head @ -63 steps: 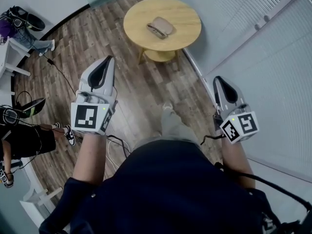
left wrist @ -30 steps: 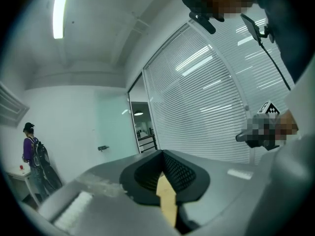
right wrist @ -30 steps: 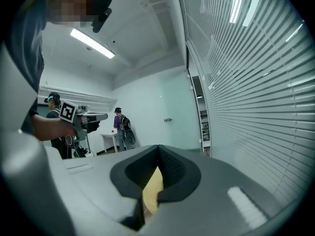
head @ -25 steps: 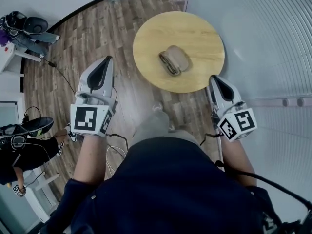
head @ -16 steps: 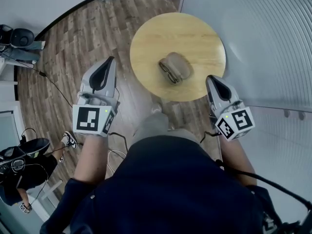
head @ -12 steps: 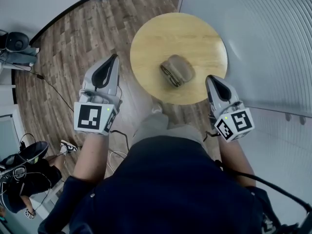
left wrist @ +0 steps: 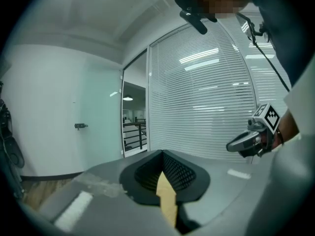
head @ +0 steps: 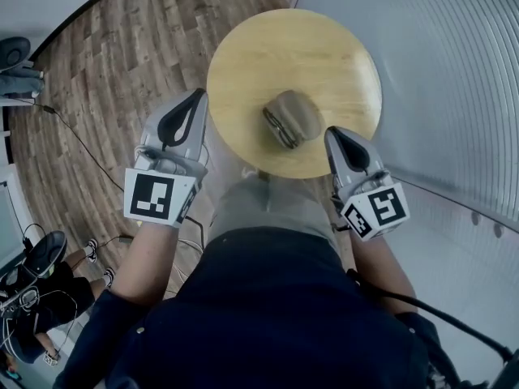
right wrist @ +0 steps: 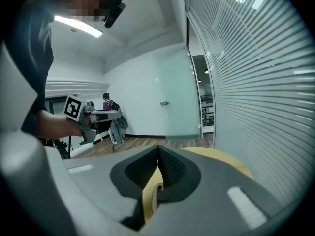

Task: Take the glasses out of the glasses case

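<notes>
Grippers sit nearest, two in all, one in each hand, level with each other and well apart, with the person's knee (head: 259, 205) between them. The left gripper (head: 197, 96) has its fingers (left wrist: 184, 173) pressed together at the tips with nothing held. Its tip is just beside the left rim of the desk (head: 268, 47), over the floor (head: 122, 63). The right gripper (head: 330, 130) also has its fingers (right wrist: 173, 168) pressed together and empty, and its tip is at the desk's near right rim. The one desk, round and wooden, stands just ahead of both. One case (head: 290, 118) lies on its near half, between the two grippers and nearer the right one, close to the near rim, with open wood beyond it and to either side. A wall of blinds (head: 438, 71) runs close along the desk's right side, leaving little room there. The floor opens wide to the left, crossed by one cable (head: 77, 140). A second person (head: 32, 331) is at the lower left, well apart from the desk.
</notes>
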A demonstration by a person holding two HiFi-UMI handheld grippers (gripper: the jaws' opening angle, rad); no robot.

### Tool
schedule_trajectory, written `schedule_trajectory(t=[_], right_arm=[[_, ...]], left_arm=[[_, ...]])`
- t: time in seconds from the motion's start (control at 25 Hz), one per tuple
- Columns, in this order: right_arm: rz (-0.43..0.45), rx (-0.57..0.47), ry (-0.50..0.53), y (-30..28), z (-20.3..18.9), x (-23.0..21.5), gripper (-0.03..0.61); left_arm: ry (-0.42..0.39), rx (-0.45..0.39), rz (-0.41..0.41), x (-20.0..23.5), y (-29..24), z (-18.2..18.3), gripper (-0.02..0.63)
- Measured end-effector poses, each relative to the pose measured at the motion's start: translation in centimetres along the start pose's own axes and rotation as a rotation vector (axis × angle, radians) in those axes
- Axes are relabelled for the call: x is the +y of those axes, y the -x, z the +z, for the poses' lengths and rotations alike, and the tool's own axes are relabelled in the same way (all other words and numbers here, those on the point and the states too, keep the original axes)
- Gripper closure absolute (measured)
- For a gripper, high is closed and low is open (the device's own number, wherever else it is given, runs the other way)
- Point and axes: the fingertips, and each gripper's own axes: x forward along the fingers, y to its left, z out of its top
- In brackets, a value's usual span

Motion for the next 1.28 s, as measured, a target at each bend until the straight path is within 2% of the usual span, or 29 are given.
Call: schedule_trajectory(t=[0.16, 0.36, 0.52, 0.6, 0.68, 0.76, 1.04, 1.28], right_arm=[[0.044, 0.023, 0.002, -2.2, -2.9, -2.9, 0.569], [0.089, 0.103, -0.038, -7.7, -7.0, -2.6, 0.568], [0.126, 0.189, -0.071, -13.7, -12.8, -2.3, 0.566], [0.141, 0.222, -0.079, -13.0, -13.2, -1.6, 0.563], [0.149, 0.25, -0.075, -10.3, -11.4, -0.7, 0.549], [0.154, 0.282, -0.075, -9.1, -10.9, -0.3, 0.523], [0.168, 0.35, -0.095, -10.6, -15.5, -0.5, 0.508], [0.182, 0.403, -0.099, -11.1, -16.8, 0.7, 0.476]], left_arm=[[0.005, 0.028, 0.003, -1.8, -3.2, -3.0, 0.611], [0.063, 0.103, 0.029, 1.0, -5.1, -8.0, 0.611], [0.088, 0.155, 0.031, 4.5, -7.9, -13.8, 0.611], [0.102, 0.171, 0.032, 3.9, -7.6, -13.6, 0.611], [0.122, 0.174, 0.033, 2.3, -6.3, -11.0, 0.611], [0.146, 0.181, 0.036, 1.5, -5.8, -10.0, 0.611], [0.19, 0.215, 0.046, 0.6, -6.7, -14.1, 0.611], [0.214, 0.238, 0.057, 1.4, -5.9, -15.5, 0.611]])
